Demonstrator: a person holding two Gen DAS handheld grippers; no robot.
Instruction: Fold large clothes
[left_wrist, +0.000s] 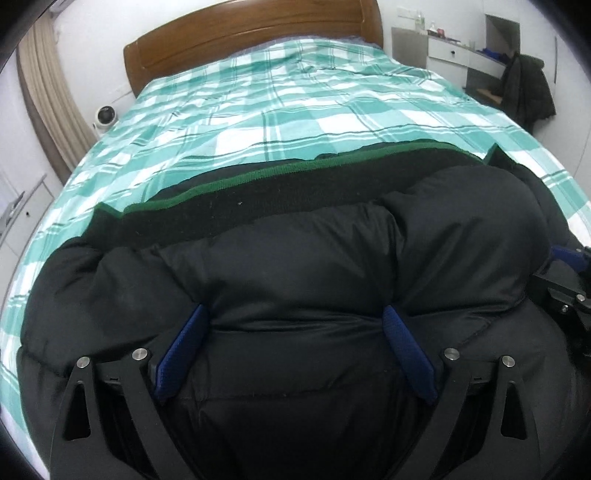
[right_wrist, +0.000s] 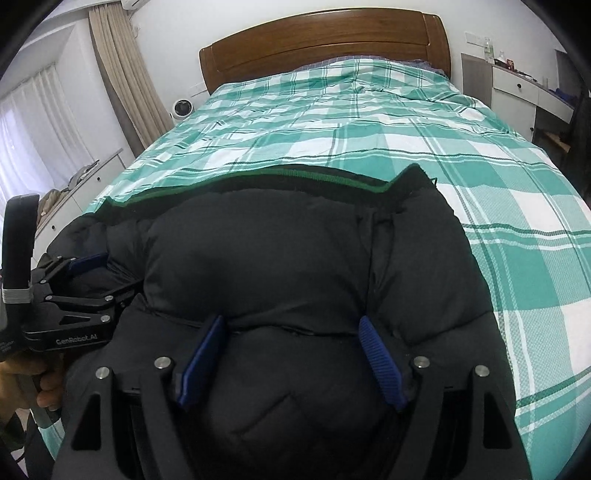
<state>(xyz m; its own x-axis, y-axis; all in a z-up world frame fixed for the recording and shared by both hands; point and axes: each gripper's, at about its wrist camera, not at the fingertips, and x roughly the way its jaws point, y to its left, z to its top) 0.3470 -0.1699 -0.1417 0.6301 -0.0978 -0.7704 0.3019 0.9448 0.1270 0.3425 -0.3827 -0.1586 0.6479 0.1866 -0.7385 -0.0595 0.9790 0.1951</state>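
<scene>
Jacket: black puffy jacket (left_wrist: 295, 266) fills the lower half of both views, lying on the bed (left_wrist: 280, 99) with its green-edged ribbed hem (left_wrist: 258, 177) toward the wooden headboard (left_wrist: 255, 33).
Left claw: left claw (left_wrist: 295, 350) spread wide at bottom centre, a bulge of jacket padding between its blue pads (left_wrist: 181, 354); the pads seem to rest against the fabric without pinching it, though this is hard to judge.
Right claw: right claw (right_wrist: 291, 354) also released, jacket bulging between its pads.
Bed cover: green-and-white plaid.
Upper left: beige curtain (right_wrist: 118, 70), small white fan (right_wrist: 181, 108).
Upper right: white drawer unit (right_wrist: 517, 88).
</scene>
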